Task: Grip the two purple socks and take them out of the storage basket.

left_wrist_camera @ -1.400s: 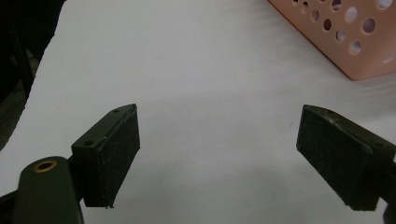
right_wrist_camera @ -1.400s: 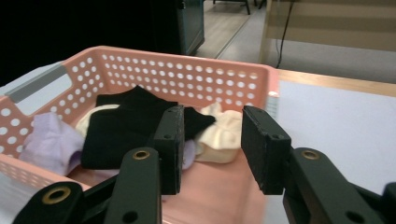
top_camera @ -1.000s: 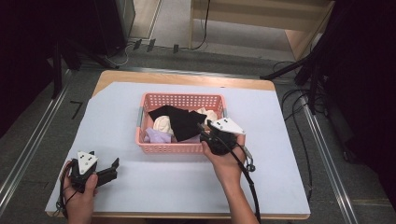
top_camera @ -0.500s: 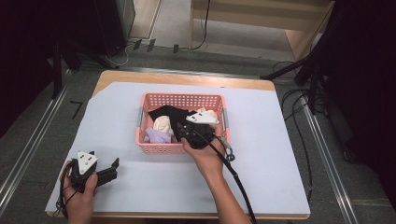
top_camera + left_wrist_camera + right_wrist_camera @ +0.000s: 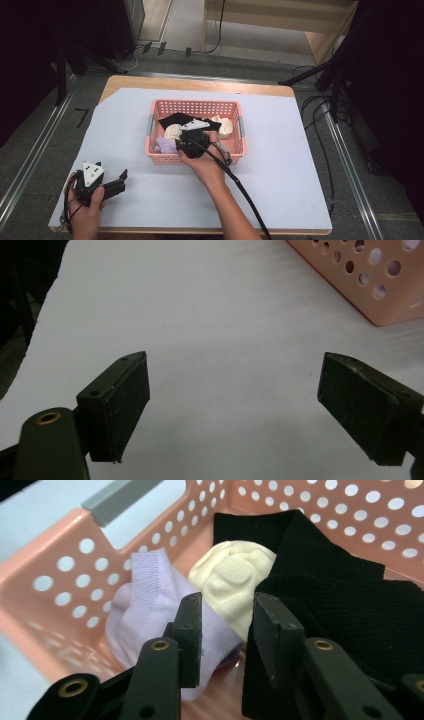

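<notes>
A pink perforated basket [image 5: 194,106] stands near the middle of the surface [image 5: 280,170], a little toward its far edge, and holds a heap of socks. The right tool [image 5: 227,630] reaches into the basket over its near wall, toward the basket's left end in the high view [image 5: 186,142]. Its jaws have just been closing and now stand a narrow gap apart; seen along them, a lilac sock [image 5: 150,615] lies under and beside one jaw, a cream sock [image 5: 232,580] lies just past the gap, and a black sock [image 5: 340,595] spreads behind the other jaw. The pads do not visibly press on any of them, so the right tool is released, with fabric right at its tips. In the high view the lilac sock [image 5: 164,145] sits in the basket's near left corner, the cream sock [image 5: 173,132] just beside it, the black sock [image 5: 172,120] toward the far wall, and another pale sock [image 5: 223,127] toward the basket's right end. The left tool [image 5: 120,181] rests near the surface's near left corner, well apart from the basket, its jaws spread wide over bare white surface [image 5: 220,330] with nothing between them; a corner of the basket [image 5: 370,285] shows beyond.
</notes>
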Demonstrator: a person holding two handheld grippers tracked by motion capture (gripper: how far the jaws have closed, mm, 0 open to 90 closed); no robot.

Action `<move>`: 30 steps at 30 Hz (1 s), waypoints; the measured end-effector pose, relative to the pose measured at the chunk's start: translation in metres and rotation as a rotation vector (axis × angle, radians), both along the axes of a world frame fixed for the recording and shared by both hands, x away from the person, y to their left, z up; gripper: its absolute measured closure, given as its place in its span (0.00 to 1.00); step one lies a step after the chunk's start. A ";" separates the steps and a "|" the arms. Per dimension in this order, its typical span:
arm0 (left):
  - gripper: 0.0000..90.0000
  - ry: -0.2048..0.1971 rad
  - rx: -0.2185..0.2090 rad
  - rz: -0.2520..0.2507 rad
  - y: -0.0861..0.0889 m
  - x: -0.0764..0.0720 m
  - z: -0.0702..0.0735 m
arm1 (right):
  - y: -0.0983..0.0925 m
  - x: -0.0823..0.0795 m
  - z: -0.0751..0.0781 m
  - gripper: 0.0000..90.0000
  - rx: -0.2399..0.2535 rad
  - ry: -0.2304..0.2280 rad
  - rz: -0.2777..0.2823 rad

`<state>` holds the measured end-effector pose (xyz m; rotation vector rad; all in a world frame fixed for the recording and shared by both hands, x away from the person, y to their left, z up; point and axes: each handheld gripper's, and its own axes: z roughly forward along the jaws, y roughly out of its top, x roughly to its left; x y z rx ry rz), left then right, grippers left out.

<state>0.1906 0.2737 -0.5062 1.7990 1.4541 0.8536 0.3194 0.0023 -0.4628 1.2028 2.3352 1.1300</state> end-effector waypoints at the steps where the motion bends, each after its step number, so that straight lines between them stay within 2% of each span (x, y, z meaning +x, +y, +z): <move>1: 0.16 0.000 0.000 0.000 0.000 0.000 0.000 | 0.000 0.001 0.001 0.74 0.010 0.015 -0.005; 3: 0.16 -0.002 -0.001 0.003 0.000 0.000 0.000 | 0.001 0.003 0.001 0.74 0.022 0.043 -0.009; 10: 0.16 -0.006 0.001 0.001 0.000 0.000 0.000 | 0.003 0.010 0.002 0.73 0.018 0.141 -0.020; 15: 0.16 -0.006 0.000 0.002 -0.001 0.000 -0.001 | 0.007 0.014 0.001 0.65 0.014 0.204 0.004; 21: 0.16 -0.004 0.004 -0.001 0.000 0.000 0.000 | 0.007 0.022 -0.001 0.65 0.018 0.307 0.019; 23: 0.16 -0.004 0.004 -0.002 0.000 0.000 0.000 | 0.007 0.024 -0.001 0.67 0.028 0.341 0.031; 26: 0.16 -0.005 0.001 0.001 -0.001 0.000 0.000 | 0.007 0.025 -0.001 0.74 0.050 0.359 0.058; 30: 0.16 -0.004 0.001 0.000 0.000 0.000 0.000 | 0.006 0.026 0.001 0.92 0.091 0.376 0.064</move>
